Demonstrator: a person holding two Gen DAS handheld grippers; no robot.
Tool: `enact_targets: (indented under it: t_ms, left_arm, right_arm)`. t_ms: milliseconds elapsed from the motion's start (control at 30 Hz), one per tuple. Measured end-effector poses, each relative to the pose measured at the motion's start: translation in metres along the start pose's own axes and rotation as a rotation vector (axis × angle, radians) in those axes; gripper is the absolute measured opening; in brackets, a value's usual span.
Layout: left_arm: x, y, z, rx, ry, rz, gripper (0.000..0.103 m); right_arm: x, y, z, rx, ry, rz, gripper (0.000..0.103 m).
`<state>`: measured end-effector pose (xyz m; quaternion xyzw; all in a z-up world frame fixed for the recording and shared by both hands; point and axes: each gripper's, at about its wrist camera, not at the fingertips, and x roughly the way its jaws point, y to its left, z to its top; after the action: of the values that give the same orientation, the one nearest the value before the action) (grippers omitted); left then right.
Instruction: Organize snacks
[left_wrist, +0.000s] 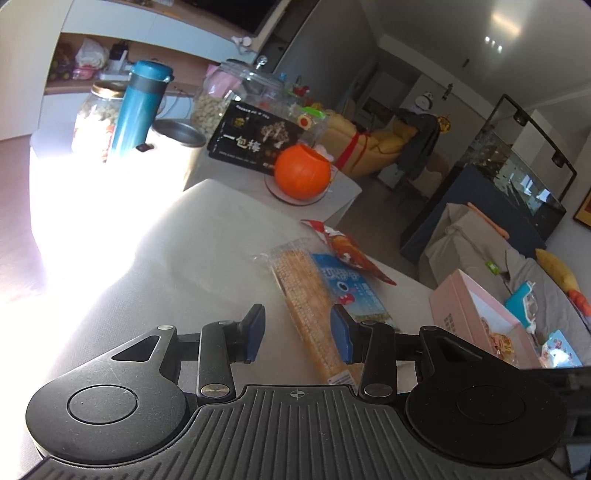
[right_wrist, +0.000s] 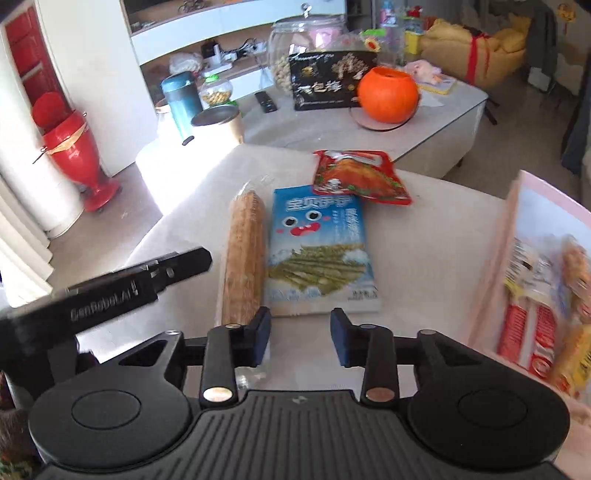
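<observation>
R gripper (right_wrist: 300, 338): jaws part-open, nothing between the pads, hanging just short of the near edge of the blue seaweed pack (right_wrist: 320, 251). L gripper (left_wrist: 297, 334): jaws also part-open and empty, the long cracker sleeve (left_wrist: 309, 314) lying on the worktop under the gap, not pinched.

Three snacks left in a row mid-worktop: cracker sleeve, blue pack touching it on the right, red chicken-print pouch (right_wrist: 360, 177) overlapping the blue pack's far end. Pink box (right_wrist: 506, 236) at the right edge already has several packets in it.

My read: next pick is the blue pack w/ the R. It's flat, so I'd come in low at the near short edge and pinch the seal, then lift slowly so the red pouch slides off rather than rides along. Keep L clear, since the sleeve sits tight alongside.

Worktop (right_wrist: 424, 229): pale, matte, strong sun glare on the left side. Beyond it, a second low table w/ orange pumpkin pot (right_wrist: 388, 96), black packet, glass jars, blue flask. Living room beyond: yellow sofa, fish tank, red vase on the floor.
</observation>
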<state>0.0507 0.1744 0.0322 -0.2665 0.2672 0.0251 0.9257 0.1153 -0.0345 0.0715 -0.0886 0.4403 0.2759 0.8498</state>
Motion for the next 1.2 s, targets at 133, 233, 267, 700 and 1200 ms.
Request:
enact_targets:
  t_ms: [133, 233, 267, 700, 1200]
  left_arm:
    - [0.016, -0.028, 0.034, 0.091, 0.091, -0.055, 0.043]
    - [0.049, -0.041, 0.070, 0.043, 0.175, -0.081, 0.043]
    - [0.063, -0.046, 0.083, 0.024, 0.168, -0.074, 0.043]
    - [0.239, -0.060, 0.120, 0.162, 0.293, 0.174, 0.044]
    - [0.171, -0.127, 0.030, 0.698, 0.516, -0.152, 0.042]
  right_arm:
    - [-0.039, -0.015, -0.046, 0.046, -0.107, -0.139, 0.063]
    - [-0.050, -0.036, -0.077, 0.107, -0.172, -0.152, 0.068]
    - [-0.050, -0.041, -0.086, 0.118, -0.191, -0.174, 0.068]
    - [-0.029, -0.063, -0.122, 0.157, -0.223, -0.134, 0.073]
    - [-0.028, -0.062, -0.124, 0.162, -0.224, -0.103, 0.080]
